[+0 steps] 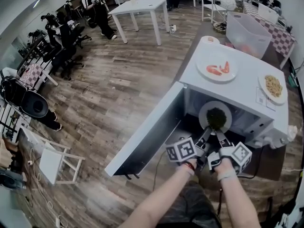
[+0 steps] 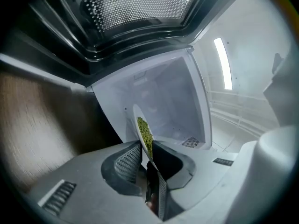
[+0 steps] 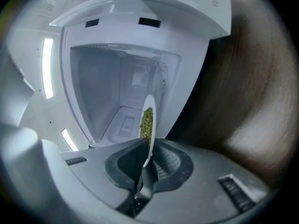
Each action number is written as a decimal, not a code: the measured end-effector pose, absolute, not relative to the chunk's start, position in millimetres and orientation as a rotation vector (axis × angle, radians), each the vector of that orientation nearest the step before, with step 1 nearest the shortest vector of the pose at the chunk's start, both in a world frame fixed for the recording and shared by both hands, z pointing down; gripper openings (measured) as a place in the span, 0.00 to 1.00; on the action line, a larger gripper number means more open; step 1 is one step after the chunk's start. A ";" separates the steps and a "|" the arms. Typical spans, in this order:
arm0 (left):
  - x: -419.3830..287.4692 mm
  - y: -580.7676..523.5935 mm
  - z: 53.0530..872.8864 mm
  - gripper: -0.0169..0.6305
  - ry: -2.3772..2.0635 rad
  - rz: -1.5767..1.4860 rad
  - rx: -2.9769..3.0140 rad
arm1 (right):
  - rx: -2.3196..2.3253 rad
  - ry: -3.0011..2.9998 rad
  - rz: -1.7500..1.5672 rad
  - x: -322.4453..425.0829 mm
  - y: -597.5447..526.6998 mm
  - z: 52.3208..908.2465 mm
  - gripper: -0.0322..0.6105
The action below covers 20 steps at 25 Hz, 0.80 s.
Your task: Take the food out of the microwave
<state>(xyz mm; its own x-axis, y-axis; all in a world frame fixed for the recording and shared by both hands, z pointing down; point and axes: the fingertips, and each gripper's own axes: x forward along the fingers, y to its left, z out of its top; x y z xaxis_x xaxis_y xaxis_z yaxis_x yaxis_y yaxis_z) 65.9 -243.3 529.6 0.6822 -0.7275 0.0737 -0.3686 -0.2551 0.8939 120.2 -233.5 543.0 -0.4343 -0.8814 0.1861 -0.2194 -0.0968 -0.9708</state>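
A white plate [image 1: 215, 117] of green peas [image 1: 217, 118] sits at the mouth of the open white microwave [image 1: 237, 87]. Both grippers hold its near rim. My left gripper [image 1: 205, 133] is shut on the rim's left side and my right gripper [image 1: 219, 136] on its right side. In the left gripper view the plate [image 2: 139, 120] stands edge-on between the pads of the left gripper [image 2: 148, 164], with peas [image 2: 145, 135] on it and the microwave's cavity [image 2: 168, 101] behind. The right gripper view shows the same plate [image 3: 150, 108] pinched by the right gripper [image 3: 148, 157].
The microwave door [image 1: 147, 132] hangs open to the left. On the microwave's top stand a plate of shrimp [image 1: 217, 66] and a plate of yellow food [image 1: 273, 85]. A clear plastic bin [image 1: 247, 32] stands behind. A white table [image 1: 140, 6] and office chairs [image 1: 66, 42] stand farther off.
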 end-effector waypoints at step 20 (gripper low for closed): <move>56.1 -223.7 519.1 0.11 -0.843 -0.447 1.869 | -1.209 1.686 -1.534 111.9 -216.1 533.2 0.10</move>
<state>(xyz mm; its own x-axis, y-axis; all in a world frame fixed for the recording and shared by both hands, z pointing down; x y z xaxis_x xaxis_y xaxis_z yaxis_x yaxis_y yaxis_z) 56.1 -223.7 519.1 0.6895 -0.7216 0.0619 -0.3539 -0.2611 0.8981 111.9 -216.1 533.2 -0.4411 -0.8819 0.1663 -0.2485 -0.0580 -0.9669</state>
